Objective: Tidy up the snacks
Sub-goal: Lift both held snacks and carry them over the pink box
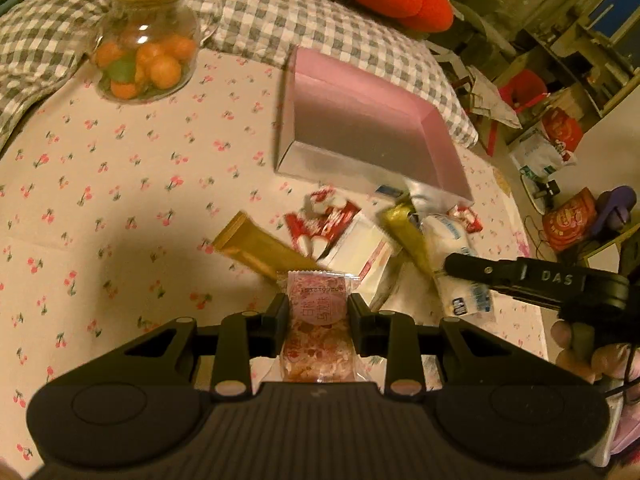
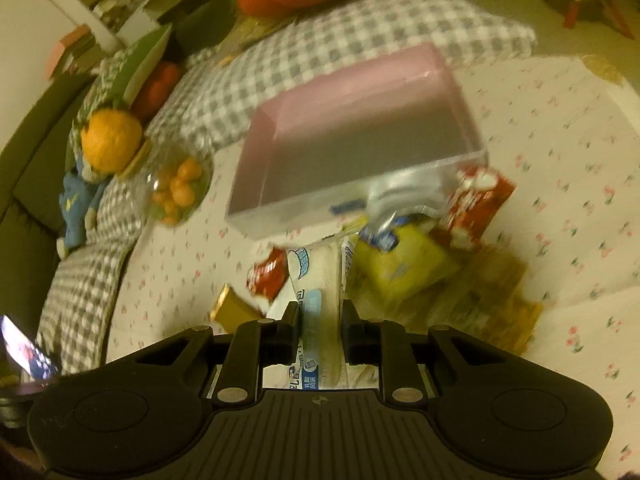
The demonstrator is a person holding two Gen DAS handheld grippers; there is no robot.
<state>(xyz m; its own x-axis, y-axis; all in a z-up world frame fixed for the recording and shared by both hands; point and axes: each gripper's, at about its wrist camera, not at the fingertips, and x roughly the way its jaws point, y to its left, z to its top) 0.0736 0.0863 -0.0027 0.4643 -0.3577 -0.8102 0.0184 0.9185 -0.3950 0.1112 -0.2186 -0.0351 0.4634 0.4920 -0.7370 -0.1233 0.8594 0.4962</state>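
Left hand-held gripper (image 1: 318,312) clamps pink snack packet (image 1: 318,320); right hand-held gripper (image 2: 320,328) clamps white-blue snack packet (image 2: 318,284).

You see the box (image 2: 360,136) and snack pile (image 2: 420,264) smeared by blur; print on your white packet (image 2: 320,280) is perhaps unreadable.

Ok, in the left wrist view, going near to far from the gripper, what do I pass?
Pink-wrapped snack clamped in the left gripper → gold packet → red-and-white wrapper → pink box → checked cloth.
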